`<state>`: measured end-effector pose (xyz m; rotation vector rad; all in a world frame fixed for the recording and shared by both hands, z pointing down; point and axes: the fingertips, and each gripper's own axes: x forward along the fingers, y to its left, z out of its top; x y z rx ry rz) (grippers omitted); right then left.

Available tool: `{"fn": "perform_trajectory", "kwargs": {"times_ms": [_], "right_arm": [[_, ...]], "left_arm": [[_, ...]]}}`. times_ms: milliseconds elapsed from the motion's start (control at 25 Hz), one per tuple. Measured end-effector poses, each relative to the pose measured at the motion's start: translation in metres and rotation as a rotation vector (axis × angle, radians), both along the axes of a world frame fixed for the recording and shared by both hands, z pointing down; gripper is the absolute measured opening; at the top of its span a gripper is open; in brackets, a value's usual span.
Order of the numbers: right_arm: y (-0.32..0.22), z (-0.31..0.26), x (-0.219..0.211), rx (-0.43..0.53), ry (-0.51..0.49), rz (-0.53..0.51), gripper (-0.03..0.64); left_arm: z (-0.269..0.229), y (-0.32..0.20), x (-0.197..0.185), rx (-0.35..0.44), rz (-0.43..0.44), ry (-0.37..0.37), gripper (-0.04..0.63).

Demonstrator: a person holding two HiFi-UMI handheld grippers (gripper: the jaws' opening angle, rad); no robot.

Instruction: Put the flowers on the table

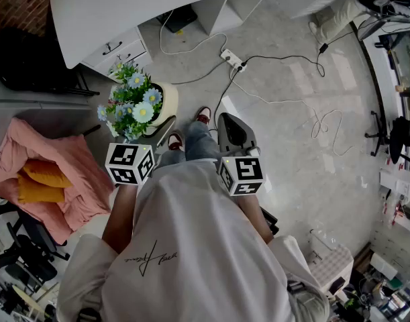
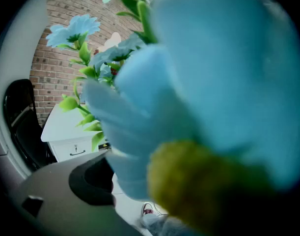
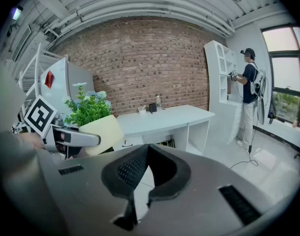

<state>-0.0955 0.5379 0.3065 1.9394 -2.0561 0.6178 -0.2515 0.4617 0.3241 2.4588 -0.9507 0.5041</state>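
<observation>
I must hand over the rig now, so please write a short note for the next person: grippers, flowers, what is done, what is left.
Left gripper: closed on the flower pot, held in the air.
Right gripper: shut, empty.
White table: ahead; the flowers are not on it yet.
Done: pot picked up.
Left: carry it over, set it down upright, release.

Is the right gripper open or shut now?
Shut. The right gripper is empty; its jaw tips touch in its own view.
</observation>
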Motion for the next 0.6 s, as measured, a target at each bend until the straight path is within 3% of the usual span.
{"fn": "perform_trajectory", "kwargs": {"times_ms": [600], "right_arm": [[-0.063,-0.003,0.048,0.060,-0.090,-0.040,0.025]], "left_arm": [[-0.013,-0.044,0.076,0.008,0.032,0.025,0.492]]}}
